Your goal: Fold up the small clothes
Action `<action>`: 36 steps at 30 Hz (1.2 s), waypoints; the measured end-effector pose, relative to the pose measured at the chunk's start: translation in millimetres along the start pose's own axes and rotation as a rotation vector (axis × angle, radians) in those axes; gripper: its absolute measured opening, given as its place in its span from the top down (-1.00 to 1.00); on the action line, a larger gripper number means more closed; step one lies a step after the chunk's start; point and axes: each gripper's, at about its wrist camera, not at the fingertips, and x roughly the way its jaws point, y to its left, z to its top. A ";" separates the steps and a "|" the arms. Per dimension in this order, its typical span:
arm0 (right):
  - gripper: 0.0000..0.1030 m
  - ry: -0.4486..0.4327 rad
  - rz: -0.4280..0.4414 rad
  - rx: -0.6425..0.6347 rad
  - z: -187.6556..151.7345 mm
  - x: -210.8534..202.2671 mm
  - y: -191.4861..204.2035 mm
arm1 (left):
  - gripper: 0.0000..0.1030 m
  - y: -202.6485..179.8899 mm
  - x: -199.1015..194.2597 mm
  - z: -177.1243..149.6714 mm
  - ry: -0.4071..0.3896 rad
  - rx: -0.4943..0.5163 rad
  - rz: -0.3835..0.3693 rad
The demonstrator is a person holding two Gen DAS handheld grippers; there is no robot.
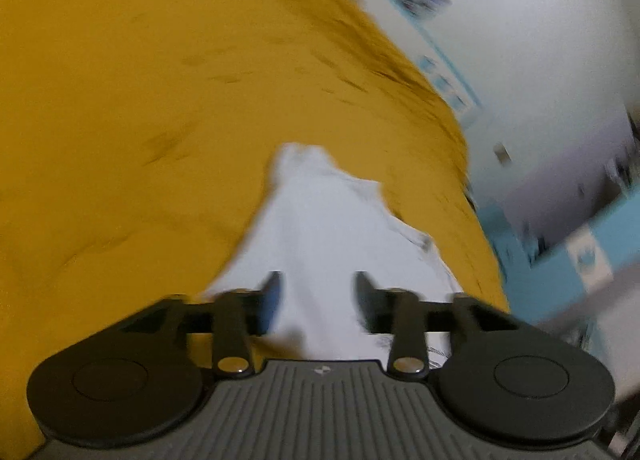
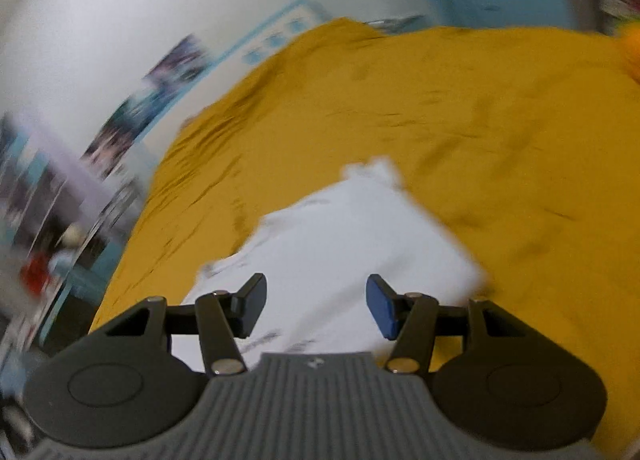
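White garment [image 1: 320,220] beneath both gaping, empty claws, left claw [image 1: 318,292], right claw [image 2: 316,296]; broad mustard sheet [image 2: 500,140] all around.

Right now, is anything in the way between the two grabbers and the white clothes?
Nothing visible is. The white garment lies on the yellow cover, right in front of the open left gripper and the open right gripper. Neither holds it. Both views are blurry.
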 end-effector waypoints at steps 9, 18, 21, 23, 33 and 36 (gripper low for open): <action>-0.05 0.015 -0.003 -0.126 32.3 98.7 49.3 | -0.50 -28.4 77.3 47.1 0.061 0.200 0.026; 0.06 0.054 -0.143 -0.381 100.6 166.4 -28.6 | -0.50 8.5 151.3 99.0 0.090 0.263 0.054; 0.16 0.086 -0.173 -0.458 107.4 182.5 -48.7 | -0.50 6.3 162.6 95.4 0.112 0.300 0.078; 0.16 0.087 -0.174 -0.496 105.8 195.9 -54.9 | -0.51 5.5 170.5 93.9 0.138 0.293 0.088; 0.51 0.199 -0.143 -0.525 106.2 245.0 -51.9 | -0.51 -1.6 180.5 96.1 0.134 0.301 0.065; 0.94 0.183 -0.140 -0.530 106.2 245.5 -51.6 | -0.14 -2.4 188.0 92.7 0.154 0.320 0.045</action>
